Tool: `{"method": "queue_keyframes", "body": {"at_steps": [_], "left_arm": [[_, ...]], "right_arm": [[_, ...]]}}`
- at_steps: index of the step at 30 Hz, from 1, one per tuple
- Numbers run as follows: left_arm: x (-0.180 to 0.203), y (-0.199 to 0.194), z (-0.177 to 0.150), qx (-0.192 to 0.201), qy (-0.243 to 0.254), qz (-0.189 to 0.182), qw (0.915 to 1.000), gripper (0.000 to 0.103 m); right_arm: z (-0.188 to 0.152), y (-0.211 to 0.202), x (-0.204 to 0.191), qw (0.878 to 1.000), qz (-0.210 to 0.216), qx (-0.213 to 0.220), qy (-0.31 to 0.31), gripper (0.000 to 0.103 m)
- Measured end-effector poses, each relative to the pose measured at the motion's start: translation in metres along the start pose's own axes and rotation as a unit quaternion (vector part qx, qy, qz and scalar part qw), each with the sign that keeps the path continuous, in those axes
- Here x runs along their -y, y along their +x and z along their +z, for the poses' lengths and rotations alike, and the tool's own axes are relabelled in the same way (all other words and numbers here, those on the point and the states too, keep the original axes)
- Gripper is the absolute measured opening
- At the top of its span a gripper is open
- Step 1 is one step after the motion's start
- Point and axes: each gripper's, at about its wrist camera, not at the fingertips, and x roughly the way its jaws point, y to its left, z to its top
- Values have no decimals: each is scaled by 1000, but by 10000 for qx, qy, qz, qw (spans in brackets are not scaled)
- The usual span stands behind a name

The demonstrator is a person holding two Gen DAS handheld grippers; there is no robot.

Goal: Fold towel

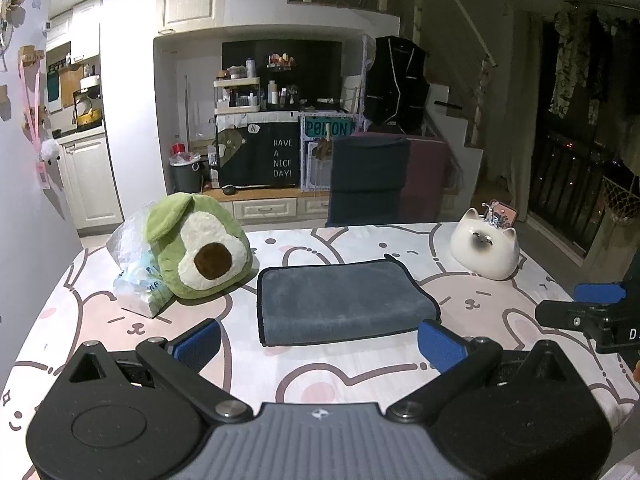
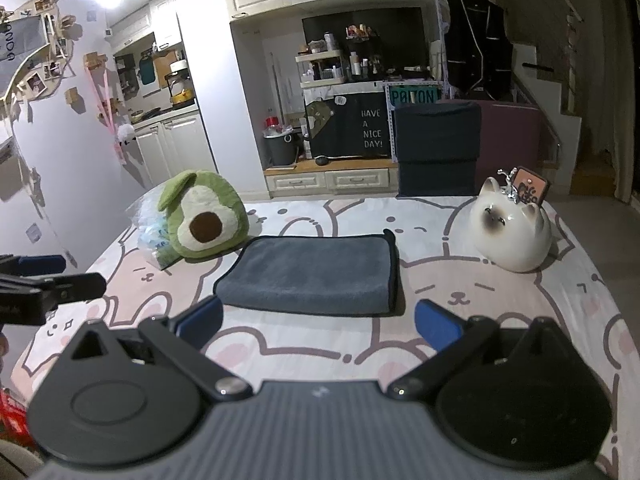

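Left hand-held gripper [image 1: 319,343]: blue pads spread wide, holding nothing, poised over the near edge of the worktop [image 1: 360,372]. Right hand-held gripper [image 2: 319,327]: likewise spread, holding nothing; only its tip shows in the left view. Grey towel [image 1: 344,302]: folded to a rectangle, flat at centre, just beyond both. Avocado plush [image 1: 200,246]: far left, partly hiding a plastic packet [image 1: 138,284]. White cat figurine [image 1: 485,245]: far right, an unreadable tag behind it.

The left tongs [image 1: 319,340] and right tongs [image 2: 318,322] were black, with blue pads, silver pivot screws and ribbed grey housings.
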Motion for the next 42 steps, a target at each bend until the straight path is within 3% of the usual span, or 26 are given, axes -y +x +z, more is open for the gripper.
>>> {"method": "queue_keyframes", "body": {"at_steps": [17,42], "left_arm": [[7,-41,-31,127,35,-225,9997,103],[10,-69,-70,33,102,-310,9995,103]], "right_arm": [[-30,-44,-16,9998,170,75,10,103],[-72,-80,-17,9998,-47,164,52,103]]}}
